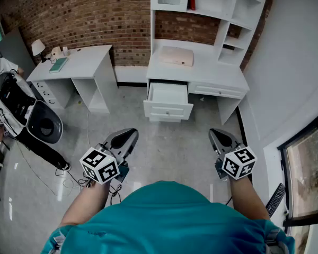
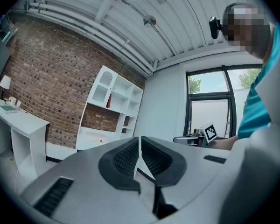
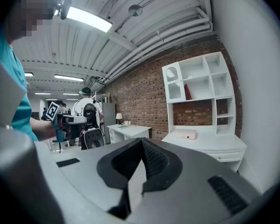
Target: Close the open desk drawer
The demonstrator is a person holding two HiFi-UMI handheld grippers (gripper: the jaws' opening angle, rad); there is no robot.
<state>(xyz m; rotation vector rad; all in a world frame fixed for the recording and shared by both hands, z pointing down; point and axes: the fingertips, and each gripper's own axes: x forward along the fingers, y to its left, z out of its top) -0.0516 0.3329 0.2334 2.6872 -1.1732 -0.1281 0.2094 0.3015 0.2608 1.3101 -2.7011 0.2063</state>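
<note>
A white desk [image 1: 201, 70] with a shelf unit stands against the brick wall ahead. Its left drawer [image 1: 168, 102] is pulled out and looks empty; the right drawer [image 1: 217, 91] is closed. My left gripper [image 1: 128, 137] and right gripper [image 1: 218, 136] hover over the floor well short of the desk, one on each side of me. Both have their jaws pressed together with nothing between them. The desk [image 3: 203, 141] shows far off in the right gripper view, and the shelf unit [image 2: 109, 108] in the left gripper view.
A second white desk [image 1: 77, 62] with a lamp and a teal book stands at the left wall. A black office chair [image 1: 26, 115] with cables on the floor sits at the far left. A window [image 1: 307, 173] lies to the right. People stand in the background [image 3: 86, 108].
</note>
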